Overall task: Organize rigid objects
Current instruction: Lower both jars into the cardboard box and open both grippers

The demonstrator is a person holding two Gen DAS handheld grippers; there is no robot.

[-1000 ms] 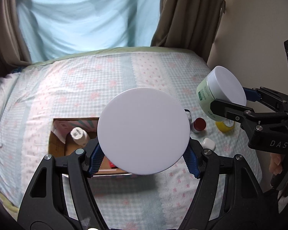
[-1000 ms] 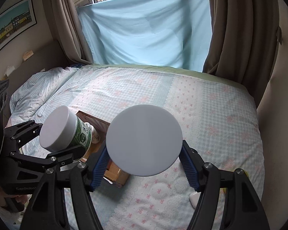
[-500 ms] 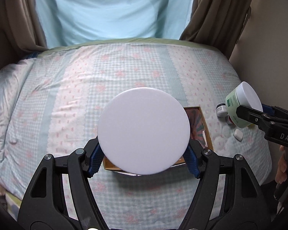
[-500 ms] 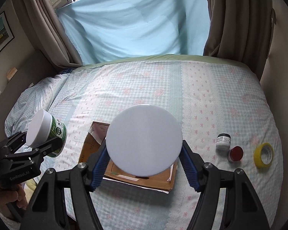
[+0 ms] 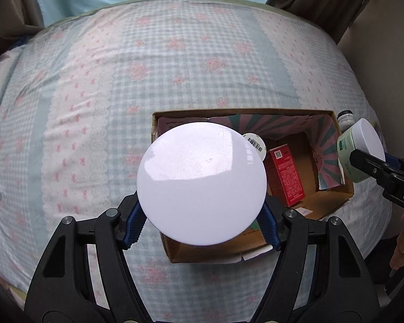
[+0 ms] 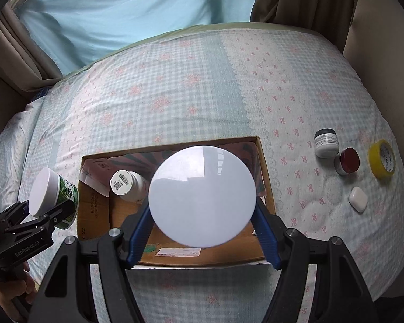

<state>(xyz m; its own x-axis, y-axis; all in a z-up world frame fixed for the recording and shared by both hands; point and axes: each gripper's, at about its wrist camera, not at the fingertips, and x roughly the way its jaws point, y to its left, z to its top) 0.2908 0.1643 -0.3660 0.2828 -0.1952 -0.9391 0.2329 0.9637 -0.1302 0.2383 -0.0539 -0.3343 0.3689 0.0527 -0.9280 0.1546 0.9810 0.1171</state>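
Observation:
My left gripper is shut on a green jar with a white lid, which fills the middle of the left wrist view; it shows in the right wrist view left of the box. My right gripper is shut on a second white-lidded jar; it shows in the left wrist view at the box's right edge. Both hang above an open cardboard box on the bed. Inside lie a white bottle and a red carton.
On the checked bedspread right of the box sit a small black-lidded jar, a red-lidded jar, a yellow tape roll and a small white case. A wall and curtains bound the bed's right and far sides.
Both grippers have moved in over the box and tilted downward, so the box interior now shows under the held jars. Both jars stay gripped.

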